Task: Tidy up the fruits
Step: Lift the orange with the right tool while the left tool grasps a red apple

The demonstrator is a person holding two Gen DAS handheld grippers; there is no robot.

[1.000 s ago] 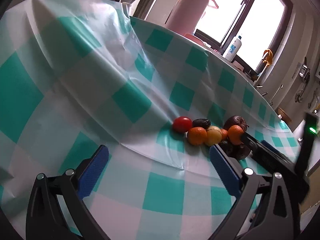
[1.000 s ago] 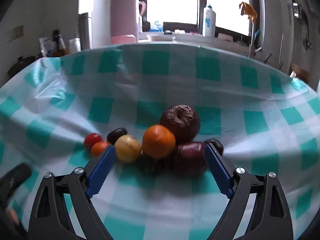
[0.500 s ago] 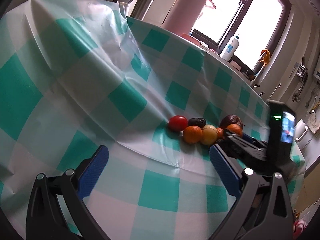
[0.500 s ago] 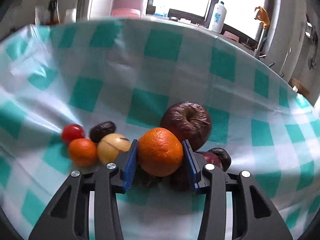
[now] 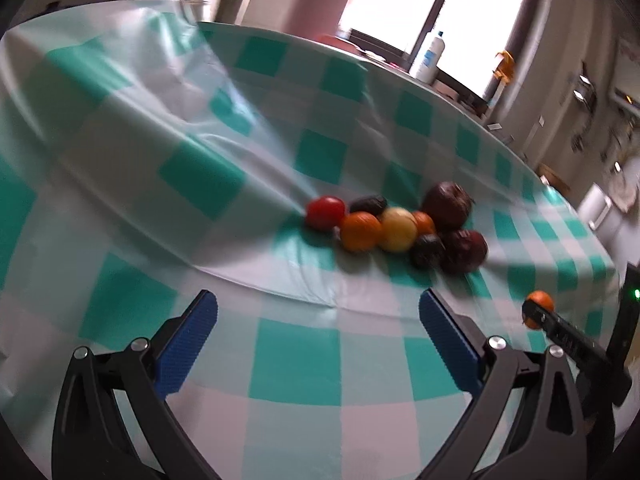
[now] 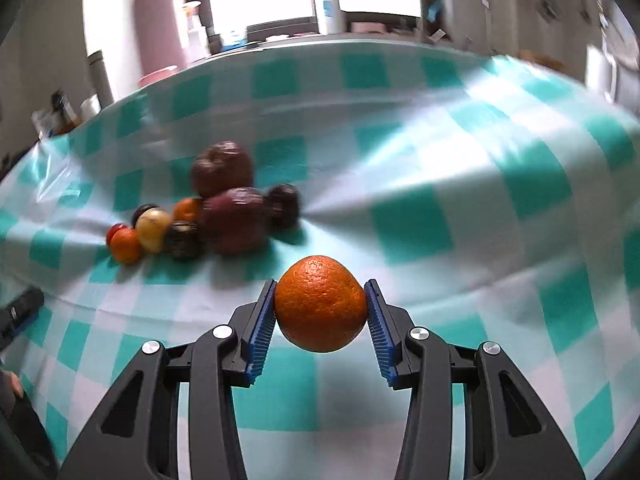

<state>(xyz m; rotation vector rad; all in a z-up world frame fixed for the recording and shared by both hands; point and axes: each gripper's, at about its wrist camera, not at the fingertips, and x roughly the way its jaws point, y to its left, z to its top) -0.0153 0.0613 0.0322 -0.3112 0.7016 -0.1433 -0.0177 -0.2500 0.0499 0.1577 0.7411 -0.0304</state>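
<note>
Fruit sorting at an early stage. One round, dimpled orange [image 6: 320,304] is lifted clear of the green-and-white checked tablecloth [image 6: 460,208]; the remaining fruits, among them a wrinkled dark-red apple [image 6: 222,168], a pale yellow fruit [image 6: 153,228] and a small red tomato [image 5: 325,212], lie touching in one unsorted cluster, well apart from it. The right gripper [image 6: 321,316] clamps the orange between both ribbed blue pads. The left gripper [image 5: 318,344] stands wide open and empty, near the cluster.

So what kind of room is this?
Probably a home kitchen or dining room: a table with a checked tablecloth, a pile of fruit, a pink flask and a white bottle by the window.
</note>
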